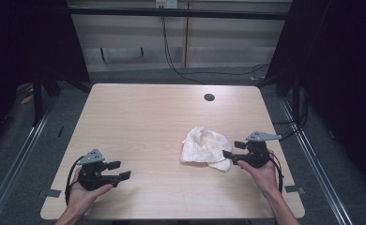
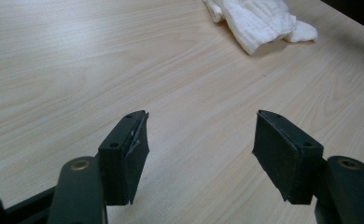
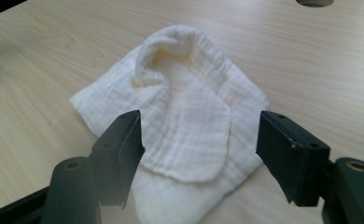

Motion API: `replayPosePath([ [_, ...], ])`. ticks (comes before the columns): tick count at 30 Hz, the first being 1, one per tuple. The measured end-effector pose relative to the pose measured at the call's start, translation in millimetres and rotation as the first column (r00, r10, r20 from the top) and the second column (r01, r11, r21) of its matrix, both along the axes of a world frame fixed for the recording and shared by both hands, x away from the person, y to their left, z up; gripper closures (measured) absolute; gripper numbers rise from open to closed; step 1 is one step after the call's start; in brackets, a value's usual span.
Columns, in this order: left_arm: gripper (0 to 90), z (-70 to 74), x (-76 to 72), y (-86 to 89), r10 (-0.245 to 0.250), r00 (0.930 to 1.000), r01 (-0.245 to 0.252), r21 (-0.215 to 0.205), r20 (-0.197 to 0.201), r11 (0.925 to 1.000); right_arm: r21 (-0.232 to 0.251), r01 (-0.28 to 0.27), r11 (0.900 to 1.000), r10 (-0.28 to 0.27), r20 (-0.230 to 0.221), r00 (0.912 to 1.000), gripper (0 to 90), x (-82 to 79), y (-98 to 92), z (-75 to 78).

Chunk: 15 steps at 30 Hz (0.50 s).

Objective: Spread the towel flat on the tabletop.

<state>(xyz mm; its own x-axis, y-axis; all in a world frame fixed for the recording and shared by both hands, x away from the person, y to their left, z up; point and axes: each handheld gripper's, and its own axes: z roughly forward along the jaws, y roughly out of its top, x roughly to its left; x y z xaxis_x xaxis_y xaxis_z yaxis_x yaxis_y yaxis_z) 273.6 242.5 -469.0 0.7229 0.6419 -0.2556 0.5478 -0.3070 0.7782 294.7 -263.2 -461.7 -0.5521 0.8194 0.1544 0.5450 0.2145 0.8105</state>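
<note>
Pale wood table (image 1: pixel 139 122) carries a crumpled white cloth (image 1: pixel 204 147) right of centre. The right gripper (image 1: pixel 231 150) gapes at its edge; the left gripper (image 1: pixel 119 170) idles spread, lower left. A shallow pinch might snag only the top fold.

A pale wood worktop (image 1: pixel 143 122) carried a crumpled white cloth (image 1: pixel 204 144) right of centre; a round hole (image 1: pixel 209 97) sat far.

Crumpled white cloth (image 1: pixel 204 147) lies on the light wooden table (image 1: pixel 143 122), right of frame centre. Round cable hole (image 1: pixel 209 97) sits above it. Left black two-jaw gripper (image 1: pixel 118 170) lower left; right black two-jaw gripper (image 1: pixel 232 150) just right of cloth.
</note>
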Motion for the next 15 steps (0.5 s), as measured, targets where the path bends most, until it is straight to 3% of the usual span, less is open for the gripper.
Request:
replayPosePath([
  [3,35.0,-0.9,2.4,-3.4,0.000,1.0000,0.000,0.007,-0.005,1.0000,-0.033,-0.024,0.999,0.024,-0.014,0.9996,31.5,14.7,6.7,-0.6],
  [8,35.0,-0.5,3.0,-6.9,-0.021,0.9998,0.021,-0.001,0.000,0.9998,-0.002,-0.079,0.997,0.079,-0.057,0.9952,29.8,40.4,14.6,-3.9],
  [15,40.9,0.7,-0.3,-6.2,-0.033,0.9995,0.033,0.004,0.004,0.9995,-0.036,-0.093,0.995,0.090,-0.087,0.9921,25.2,57.3,19.5,-11.6],
])
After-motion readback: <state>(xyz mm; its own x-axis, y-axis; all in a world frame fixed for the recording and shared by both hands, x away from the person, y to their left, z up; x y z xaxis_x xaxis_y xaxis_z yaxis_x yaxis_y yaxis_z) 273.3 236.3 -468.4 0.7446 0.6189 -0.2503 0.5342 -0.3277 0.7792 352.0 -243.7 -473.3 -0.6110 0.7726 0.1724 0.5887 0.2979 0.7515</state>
